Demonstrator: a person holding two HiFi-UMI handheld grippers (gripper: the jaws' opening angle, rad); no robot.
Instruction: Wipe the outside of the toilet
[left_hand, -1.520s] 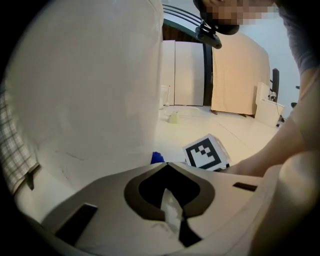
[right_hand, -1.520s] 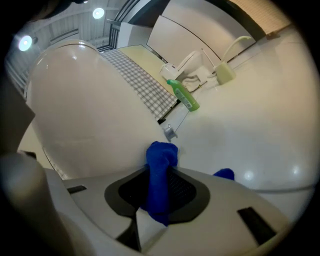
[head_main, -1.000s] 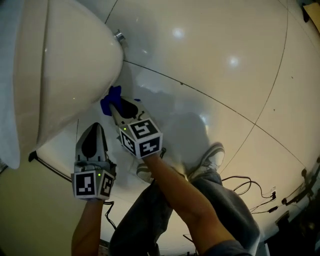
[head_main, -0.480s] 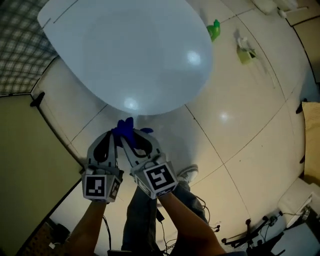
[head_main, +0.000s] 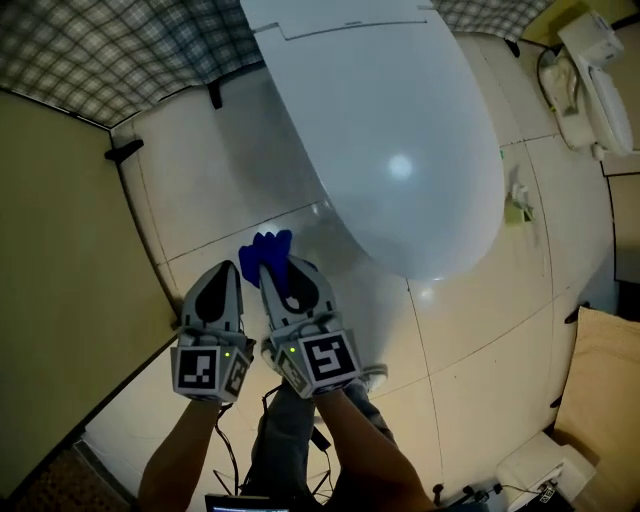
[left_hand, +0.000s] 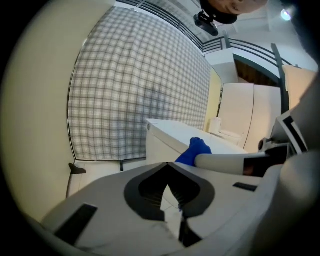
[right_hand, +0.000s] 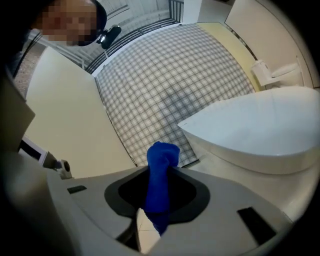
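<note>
Blue cloth (right_hand: 159, 185) pinched between right gripper (head_main: 268, 264) fingers, closed on it. Left gripper (head_main: 222, 272) fingers together, empty. Toilet (head_main: 400, 150) upper centre of head view, cloth near its lower-left side. Risk: narrow pinch, so rubbing porcelain may drag the cloth loose.

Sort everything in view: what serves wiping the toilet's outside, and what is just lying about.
For the job:
- white ceramic toilet
- blue cloth, clamped in the right gripper
- left gripper, shut and empty

Lying about:
- small yellow-green object on the floor tiles
- white plastic fixture, far right
</note>
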